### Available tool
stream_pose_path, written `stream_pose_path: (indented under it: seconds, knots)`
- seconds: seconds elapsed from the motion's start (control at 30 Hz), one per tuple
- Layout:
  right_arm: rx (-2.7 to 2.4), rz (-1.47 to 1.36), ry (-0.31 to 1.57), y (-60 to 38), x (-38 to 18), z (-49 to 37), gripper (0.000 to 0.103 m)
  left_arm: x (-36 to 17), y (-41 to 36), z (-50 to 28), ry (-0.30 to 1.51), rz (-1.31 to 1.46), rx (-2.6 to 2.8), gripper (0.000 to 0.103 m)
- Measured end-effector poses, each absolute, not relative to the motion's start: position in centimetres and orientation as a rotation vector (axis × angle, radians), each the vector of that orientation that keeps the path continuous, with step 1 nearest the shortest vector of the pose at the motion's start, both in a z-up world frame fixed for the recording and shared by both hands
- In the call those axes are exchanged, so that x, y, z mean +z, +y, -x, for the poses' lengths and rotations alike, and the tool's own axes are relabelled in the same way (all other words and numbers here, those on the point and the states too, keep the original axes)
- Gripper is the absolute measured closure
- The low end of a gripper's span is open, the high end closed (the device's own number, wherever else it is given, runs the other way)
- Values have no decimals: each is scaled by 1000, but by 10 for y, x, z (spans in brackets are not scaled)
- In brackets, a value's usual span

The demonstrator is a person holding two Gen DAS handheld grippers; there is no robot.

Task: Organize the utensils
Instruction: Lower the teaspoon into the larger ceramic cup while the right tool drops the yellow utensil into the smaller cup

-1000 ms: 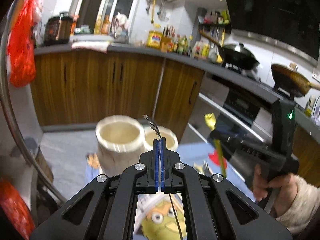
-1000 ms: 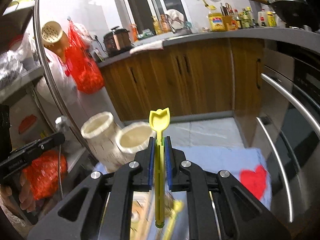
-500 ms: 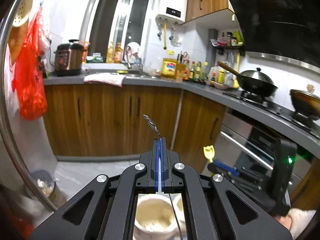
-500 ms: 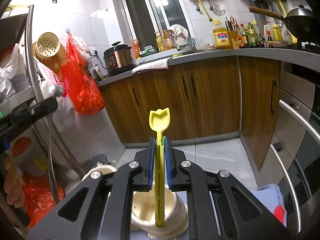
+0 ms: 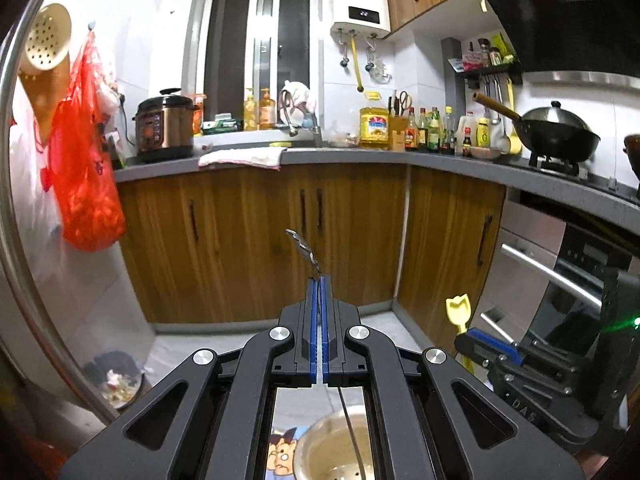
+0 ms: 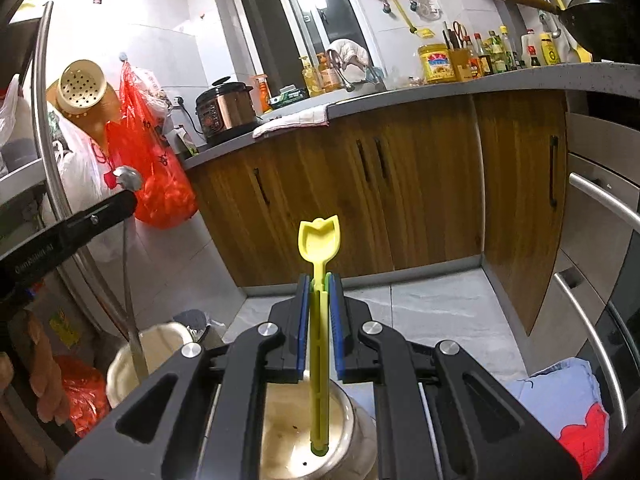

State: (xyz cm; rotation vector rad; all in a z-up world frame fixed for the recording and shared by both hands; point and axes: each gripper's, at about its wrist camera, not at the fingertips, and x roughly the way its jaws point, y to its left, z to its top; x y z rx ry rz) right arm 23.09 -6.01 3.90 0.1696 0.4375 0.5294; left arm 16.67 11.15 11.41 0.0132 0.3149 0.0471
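Yellow spoon (image 6: pixel 320 240) stands upright, clamped in the right gripper (image 6: pixel 319 292), handle tip seemingly inside the cream holder (image 6: pixel 280 432) (left gripper (image 5: pixel 319 292) clamps a metal utensil (image 5: pixel 303 247)).

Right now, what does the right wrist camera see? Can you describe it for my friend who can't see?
The right gripper is shut on a yellow plastic spoon, bowl end up, its handle hanging into a cream holder below. To the left, the left gripper holds a metal spoon over a second cream holder. Behind are wooden cupboards and a red bag.
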Motion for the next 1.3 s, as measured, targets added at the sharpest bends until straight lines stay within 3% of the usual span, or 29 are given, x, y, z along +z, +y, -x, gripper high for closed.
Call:
stream_pose_path:
  seconds: [0.6,1.3]
  knots:
    - [632,-102,519,-60,15,-196,93,58,111,-133,442,-11,-7,101]
    - [624,-26,526,-53,9,-188,93,49,100,-129,465,-40,-29,101]
